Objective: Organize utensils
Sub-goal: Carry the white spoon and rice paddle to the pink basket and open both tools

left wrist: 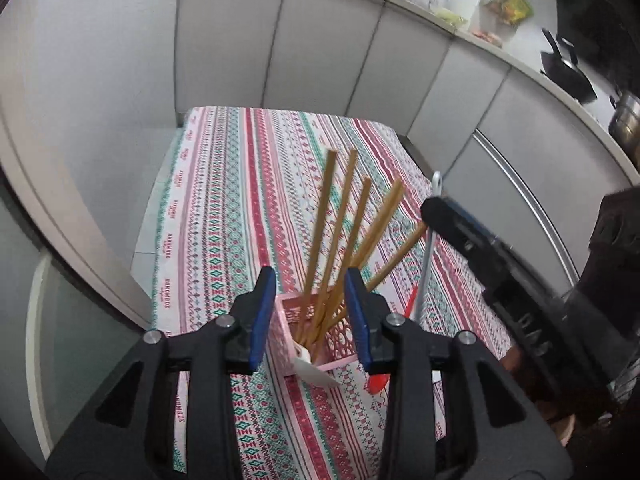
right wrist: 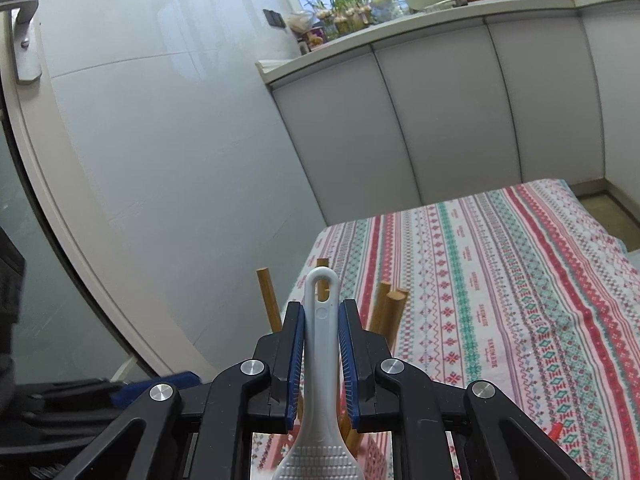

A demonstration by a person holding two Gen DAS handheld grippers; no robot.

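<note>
Chopsticks (left wrist: 352, 216), long, wooden, light brown, stand fanned out in a pink perforated plastic basket (left wrist: 340, 340) sitting on the surface, which is covered by a red, green and white patterned tablecloth (left wrist: 224, 208). Left gripper (left wrist: 310, 316) hangs over the basket, jaws apart either side of it, blue pads not pressing on anything: released. A white flat utensil (left wrist: 310, 368) pokes out of the basket's near side, and a red spoon-like utensil (left wrist: 378, 382) lies on the cloth just beside the basket's right edge; type of each can't be confirmed. Right gripper (right wrist: 322, 328) is clenched on the handle of a grey-white plastic rice paddle (right wrist: 322, 340); the handle's hanging-hole end sticks out past the fingertips, the ribbed blade end points back toward the camera. From the left wrist view the right gripper holds the paddle near upright just right of the basket, above the cloth. White cabinet fronts (left wrist: 320, 48) lie beyond the surface.
</note>
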